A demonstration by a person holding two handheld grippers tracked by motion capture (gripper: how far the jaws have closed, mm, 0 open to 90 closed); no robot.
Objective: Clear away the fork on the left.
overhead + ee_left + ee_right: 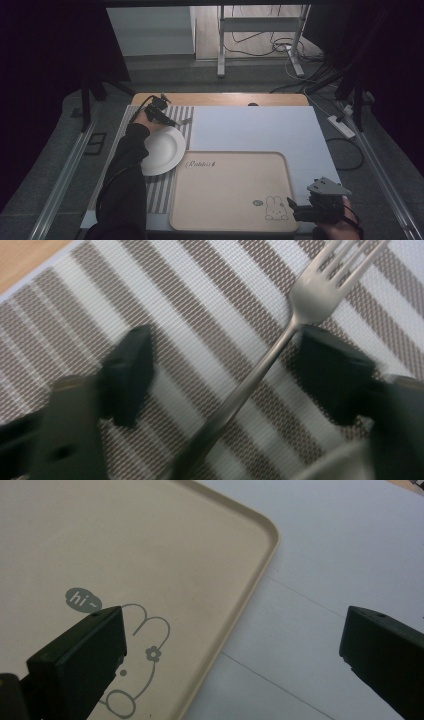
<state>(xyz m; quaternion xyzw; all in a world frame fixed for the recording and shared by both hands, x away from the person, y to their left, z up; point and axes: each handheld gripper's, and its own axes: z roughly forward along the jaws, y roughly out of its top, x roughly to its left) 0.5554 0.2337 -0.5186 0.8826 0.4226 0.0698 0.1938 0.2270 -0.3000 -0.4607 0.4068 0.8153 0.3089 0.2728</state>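
1. While the left tongs [222, 375] stand spread over the fork [280, 342], the step in hand is judged to be the pickup of that fork from the striped mat [210, 305].
2. To do it well, the left tongs should drop until both jaws reach the mat, then close squarely across the thin handle just below the neck, so the fork neither twists nor slides out.
3. The closing should be slow and even; the handle is narrow and smooth and is judged liable to pivot if one jaw meets it first.
4. Position of the fork: it lies flat on the striped mat, its handle running slantwise between the two jaws. The handle sits nearer the right-hand jaw in the left gripper view, almost touching it, and well apart from the other jaw. The prongs lie beyond the jaw tips.
5. In the high view the left tongs [167, 119] are at the far end of the mat, just beyond the white plate [162, 150], with the fork [184, 121] beside them.
6. The right tongs [235, 640] are spread and hold nothing. They hover over the near right corner of the tray [150, 555], one jaw above the rabbit drawing, the other above the white sheet on the bench [320, 570].
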